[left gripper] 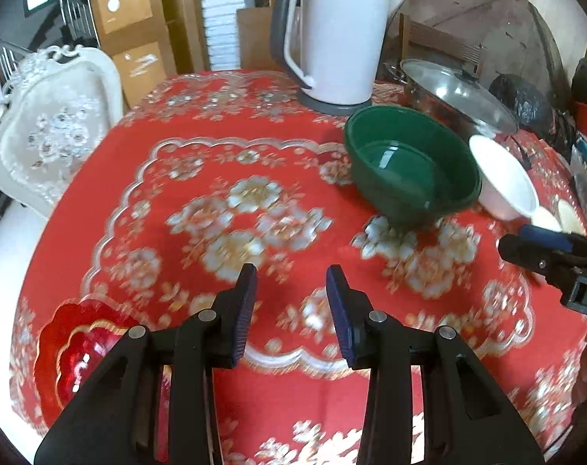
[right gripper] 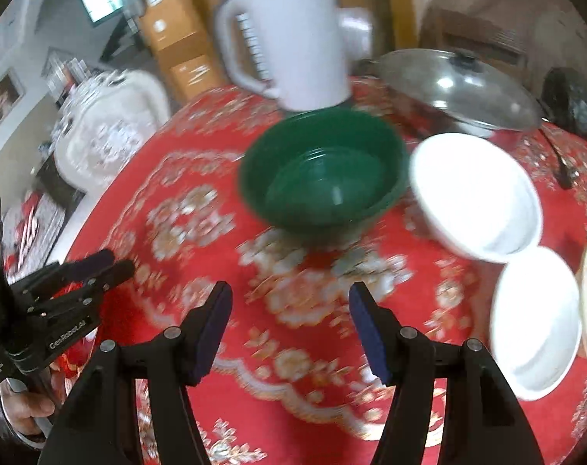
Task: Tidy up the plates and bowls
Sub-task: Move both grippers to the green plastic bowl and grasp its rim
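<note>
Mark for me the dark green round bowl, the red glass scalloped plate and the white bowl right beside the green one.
Dark green round bowl (right gripper: pixel 324 190): right wrist view, inner floor.
Red glass scalloped plate (left gripper: pixel 74 352): left wrist view, inner surface left of the finger.
White bowl beside the green one (right gripper: pixel 479 197): right wrist view, inside wall.

Only a few markings can be read. In the right wrist view, the left gripper (right gripper: pixel 115 261) at the left edge carries a white brand name along its black body that reads "GenRobot.AI". A second small white label sits lower on that same body, just below the brand name, but it is too small and blurred to make out. In the left wrist view, the right gripper (left gripper: pixel 522 238) at the right edge has a black block with white letters cut off by the frame; only "DA" shows.
</note>
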A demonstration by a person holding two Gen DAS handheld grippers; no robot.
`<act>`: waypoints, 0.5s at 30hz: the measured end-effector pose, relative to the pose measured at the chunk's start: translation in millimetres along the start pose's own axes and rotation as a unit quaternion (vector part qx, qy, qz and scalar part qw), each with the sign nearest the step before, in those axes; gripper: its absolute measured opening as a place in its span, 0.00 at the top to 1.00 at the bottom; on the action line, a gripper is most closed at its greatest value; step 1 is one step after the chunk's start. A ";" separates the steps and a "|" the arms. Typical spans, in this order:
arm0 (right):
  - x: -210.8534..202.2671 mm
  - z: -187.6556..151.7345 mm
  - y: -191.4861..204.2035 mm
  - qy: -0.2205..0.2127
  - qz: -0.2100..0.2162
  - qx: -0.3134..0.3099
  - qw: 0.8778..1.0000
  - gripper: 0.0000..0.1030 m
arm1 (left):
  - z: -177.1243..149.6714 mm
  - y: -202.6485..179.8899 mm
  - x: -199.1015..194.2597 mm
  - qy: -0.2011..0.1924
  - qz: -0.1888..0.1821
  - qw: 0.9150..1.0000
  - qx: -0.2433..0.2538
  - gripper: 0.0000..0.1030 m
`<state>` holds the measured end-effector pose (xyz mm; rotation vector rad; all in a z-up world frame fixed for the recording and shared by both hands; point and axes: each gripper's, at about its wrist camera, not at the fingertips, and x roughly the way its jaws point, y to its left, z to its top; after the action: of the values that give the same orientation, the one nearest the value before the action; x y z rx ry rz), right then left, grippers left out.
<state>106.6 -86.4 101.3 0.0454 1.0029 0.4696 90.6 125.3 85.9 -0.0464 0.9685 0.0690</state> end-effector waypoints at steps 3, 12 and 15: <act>4.5 15.1 -16.2 0.010 -0.005 0.015 1.000 0.37 | 26.9 -9.4 13.3 0.011 -0.006 1.000 0.002 0.64; 32.1 49.6 -39.6 0.046 -0.015 0.037 0.998 0.37 | 80.9 -34.8 65.9 0.070 -0.032 0.997 0.013 0.64; 42.8 52.3 -41.2 0.063 0.004 0.042 0.997 0.37 | 90.2 -42.0 77.7 0.079 -0.028 0.996 0.020 0.64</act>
<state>183.4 -97.2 85.3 0.0971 1.1475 0.4417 211.9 92.8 73.2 -0.0423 1.1259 -0.0057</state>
